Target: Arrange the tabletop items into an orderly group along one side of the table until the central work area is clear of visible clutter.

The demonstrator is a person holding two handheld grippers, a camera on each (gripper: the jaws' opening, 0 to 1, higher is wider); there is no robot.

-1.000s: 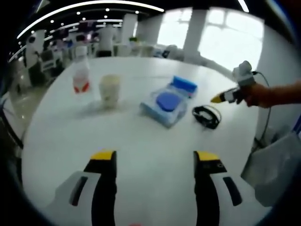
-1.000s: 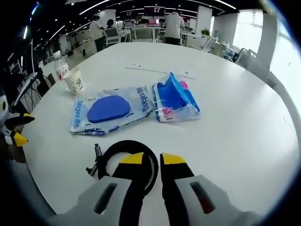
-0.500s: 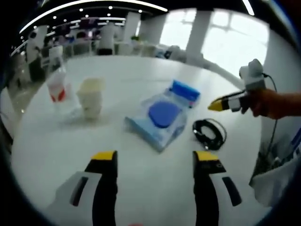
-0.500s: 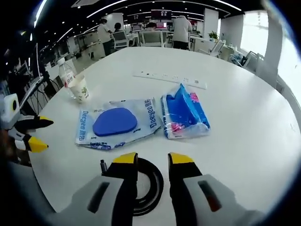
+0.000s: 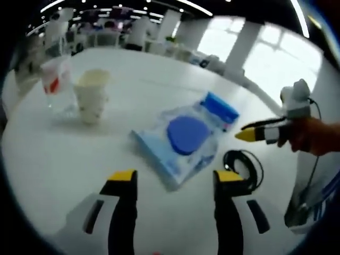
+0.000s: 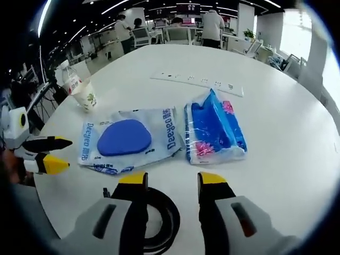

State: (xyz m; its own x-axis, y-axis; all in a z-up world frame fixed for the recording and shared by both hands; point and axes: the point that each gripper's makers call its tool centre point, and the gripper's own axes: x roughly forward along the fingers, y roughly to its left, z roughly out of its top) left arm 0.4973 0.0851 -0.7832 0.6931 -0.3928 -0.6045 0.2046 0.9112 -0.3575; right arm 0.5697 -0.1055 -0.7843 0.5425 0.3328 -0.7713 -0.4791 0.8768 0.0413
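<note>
A round white table [image 6: 276, 159] is seen in both views, with an office of desks and people behind it in the right gripper view. On the table a clear pouch with a blue oval pad [image 6: 125, 139] lies flat near the middle, and a blue packet [image 6: 212, 130] lies just beside it, edges close or touching. A white power strip [image 6: 199, 81] lies farther back. A paper cup [image 5: 91, 96] and a plastic bottle [image 5: 56, 85] are stood together near the far rim, well apart from the pouch. A coiled black cable [image 5: 243, 169] lies near the pouch's corner. The left gripper [image 5: 172, 177] is held above the table with jaws spread wide, nothing between them. The right gripper [image 6: 166, 179] is poised over the cable with jaws parted, nothing clamped.
</note>
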